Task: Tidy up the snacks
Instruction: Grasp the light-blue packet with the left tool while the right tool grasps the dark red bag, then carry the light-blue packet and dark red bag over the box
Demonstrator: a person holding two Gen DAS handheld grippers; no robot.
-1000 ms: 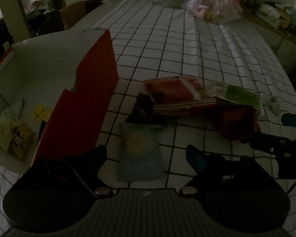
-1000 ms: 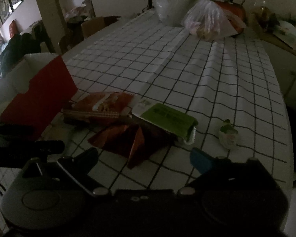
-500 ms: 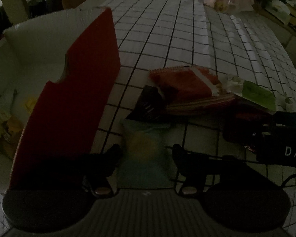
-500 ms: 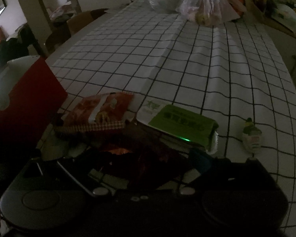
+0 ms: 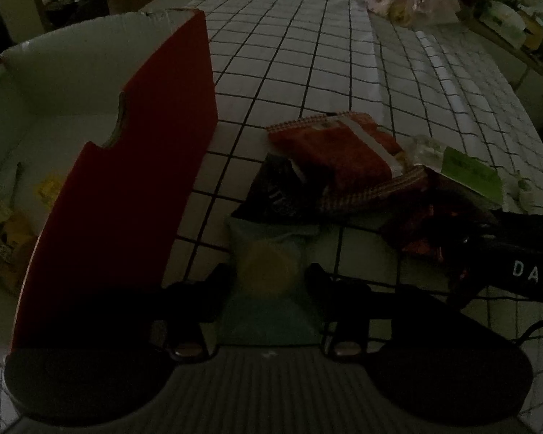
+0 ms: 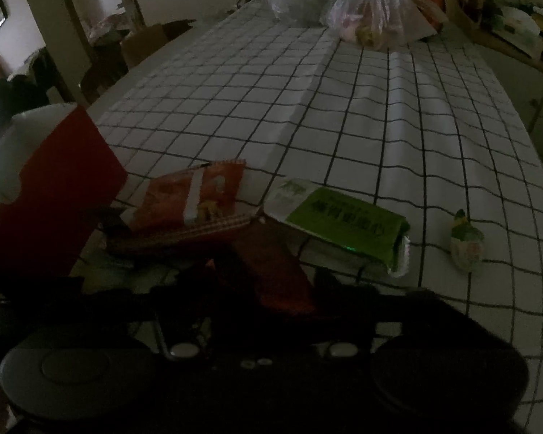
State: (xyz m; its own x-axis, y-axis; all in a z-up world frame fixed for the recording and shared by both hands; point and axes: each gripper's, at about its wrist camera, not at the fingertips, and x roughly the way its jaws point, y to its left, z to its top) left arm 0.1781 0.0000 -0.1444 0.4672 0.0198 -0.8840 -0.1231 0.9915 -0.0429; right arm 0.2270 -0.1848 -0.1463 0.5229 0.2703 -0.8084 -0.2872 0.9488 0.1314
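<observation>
Both tongs had just been closing: the left gripper (image 5: 268, 282) had come down from wide apart until its fingers pinched the pale blue packet (image 5: 268, 271) lying on the checked cloth (image 6: 344, 108) beside the red box (image 5: 126, 199), and the right gripper (image 6: 264, 289) had narrowed onto the dark red packet (image 6: 275, 275), its pads lost in shadow so contact was unclear. Readable writing was only "DAS" on the right gripper's side. Farther off lay an orange packet (image 6: 192, 199), then a green-labelled packet (image 6: 344, 220) whose print was too blurred to read.
</observation>
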